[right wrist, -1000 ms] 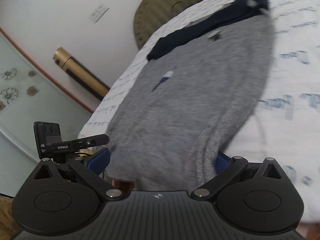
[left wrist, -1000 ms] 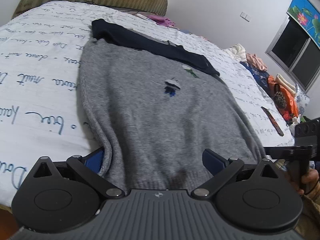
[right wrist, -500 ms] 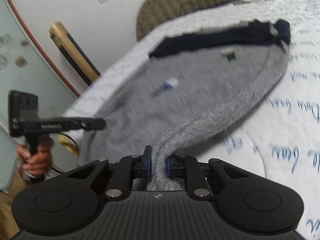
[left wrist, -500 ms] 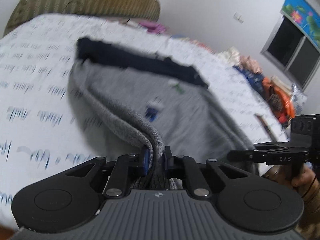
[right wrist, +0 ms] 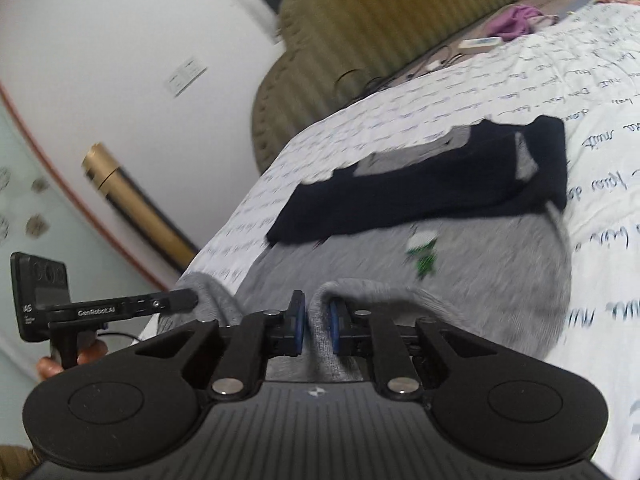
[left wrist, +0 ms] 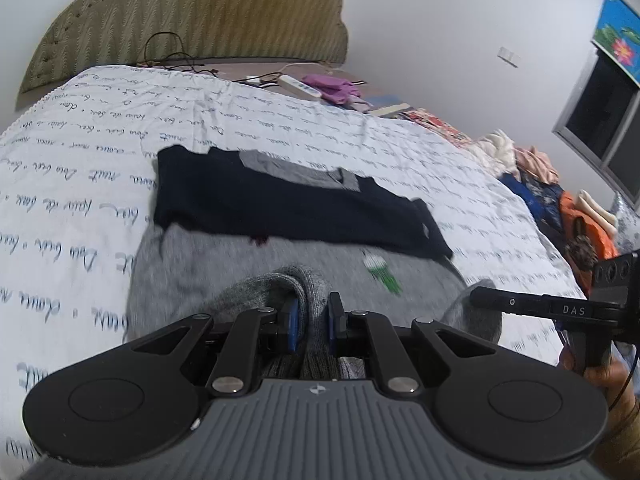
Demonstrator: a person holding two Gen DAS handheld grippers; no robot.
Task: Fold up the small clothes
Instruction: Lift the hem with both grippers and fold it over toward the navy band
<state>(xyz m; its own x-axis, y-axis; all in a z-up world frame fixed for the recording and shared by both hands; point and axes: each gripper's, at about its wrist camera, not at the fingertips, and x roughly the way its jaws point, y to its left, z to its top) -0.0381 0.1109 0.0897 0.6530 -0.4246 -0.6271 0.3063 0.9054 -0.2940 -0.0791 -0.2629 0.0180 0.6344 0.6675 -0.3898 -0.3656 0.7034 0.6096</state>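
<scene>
Since a second ago, both claws have closed on the hem of the grey knitted sweater with its dark navy upper band (left wrist: pixel 248 280) and carried it up the bed toward the collar. The left claw (left wrist: pixel 314 322) pinches a bunched fold of knit; the right claw (right wrist: pixel 316 322) grips the other hem corner the same way. Soft, light and floppy by the look of it, the sweater should drape and sag between the grips, so the hem corners seem the right hold. It lies on the white script-printed bedspread (left wrist: pixel 80 184), a small green motif (left wrist: pixel 382 274) on its chest.
</scene>
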